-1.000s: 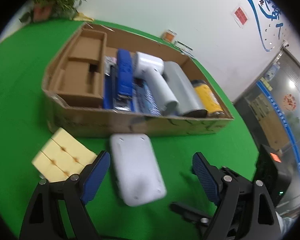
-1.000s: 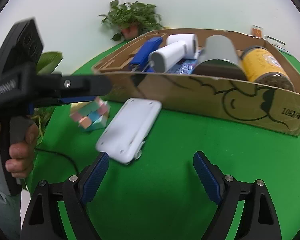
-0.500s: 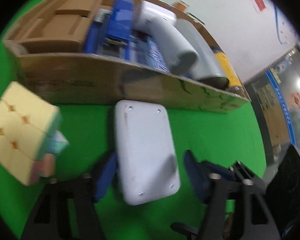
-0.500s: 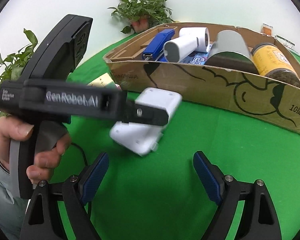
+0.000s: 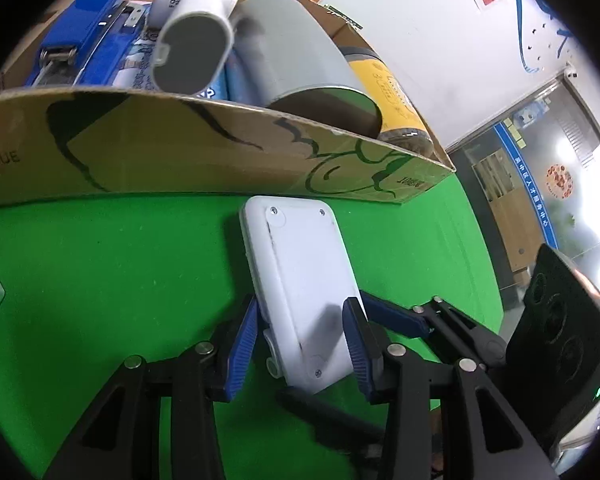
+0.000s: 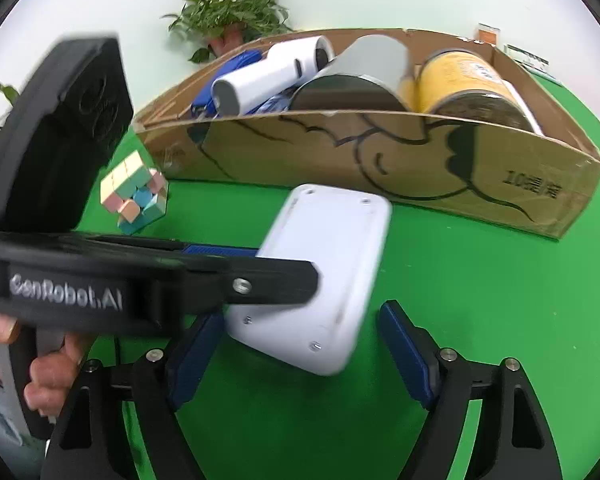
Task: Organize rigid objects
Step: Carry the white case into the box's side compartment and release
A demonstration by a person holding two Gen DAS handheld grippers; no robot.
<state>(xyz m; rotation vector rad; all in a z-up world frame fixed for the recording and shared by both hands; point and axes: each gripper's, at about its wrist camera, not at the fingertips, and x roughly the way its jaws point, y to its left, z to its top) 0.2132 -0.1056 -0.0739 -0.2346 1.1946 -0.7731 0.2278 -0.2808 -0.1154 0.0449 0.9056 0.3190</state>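
My left gripper (image 5: 302, 336) is shut on the near end of a flat white plastic device (image 5: 300, 276), lifted off the green table in front of the cardboard box (image 5: 180, 156). In the right wrist view the same white device (image 6: 324, 268) hangs tilted in the left gripper's jaws. My right gripper (image 6: 300, 348) is open and empty just below it, its blue pads either side. The box (image 6: 380, 160) holds a blue stapler (image 5: 84, 12), a white handheld device (image 5: 192, 40), a grey cylinder (image 5: 300, 56) and a yellow can (image 6: 468, 80).
A pastel puzzle cube (image 6: 134, 192) lies on the green table (image 6: 460, 300) left of the box. A potted plant (image 6: 228, 16) stands behind the box by the white wall. The right gripper's black body (image 5: 556, 340) is at the right in the left wrist view.
My left gripper moved in, closed on the white device and lifted it off the table. The right gripper stayed open and moved closer under it.
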